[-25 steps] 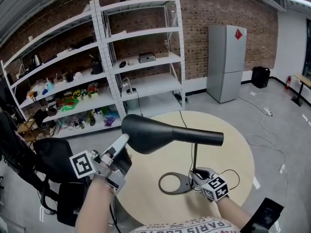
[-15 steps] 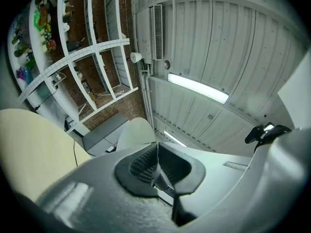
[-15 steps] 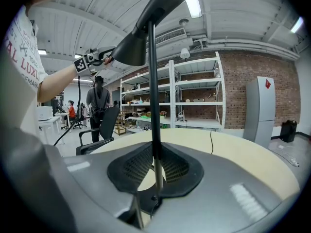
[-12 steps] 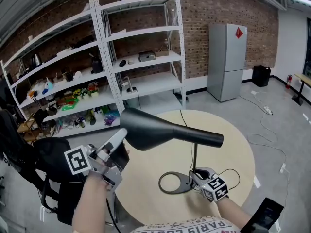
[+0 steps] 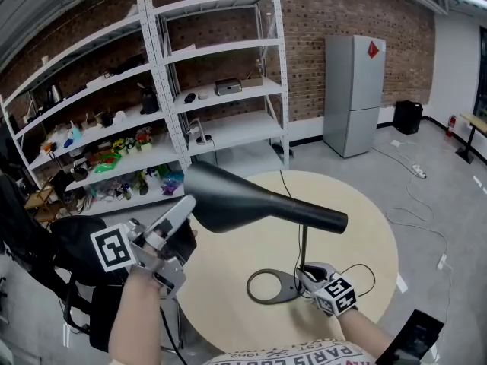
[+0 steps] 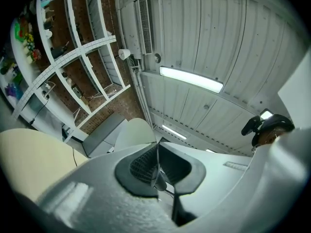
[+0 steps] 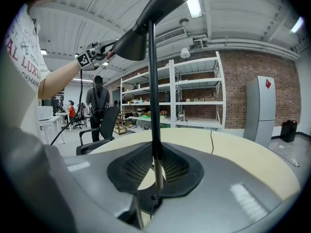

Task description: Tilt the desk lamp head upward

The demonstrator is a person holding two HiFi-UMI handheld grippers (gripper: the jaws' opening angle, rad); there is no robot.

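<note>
Head view: my left gripper [image 5: 188,202] pinched the lamp head [image 5: 251,204] at its nine o'clock rim; my right gripper [image 5: 306,271] clamped the stem [image 5: 305,242].

Lamp head [image 5: 251,204] wide end lifted higher; left tongs [image 5: 188,204] risen too, jaws eased slightly.

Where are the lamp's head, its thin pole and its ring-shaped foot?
lamp head [image 5: 251,204], head view, middle of the black shade.
pole [image 7: 154,81], right gripper view, midway up the shaft.
ring foot [image 5: 289,290], head view, the solid part beside the hole.
</note>
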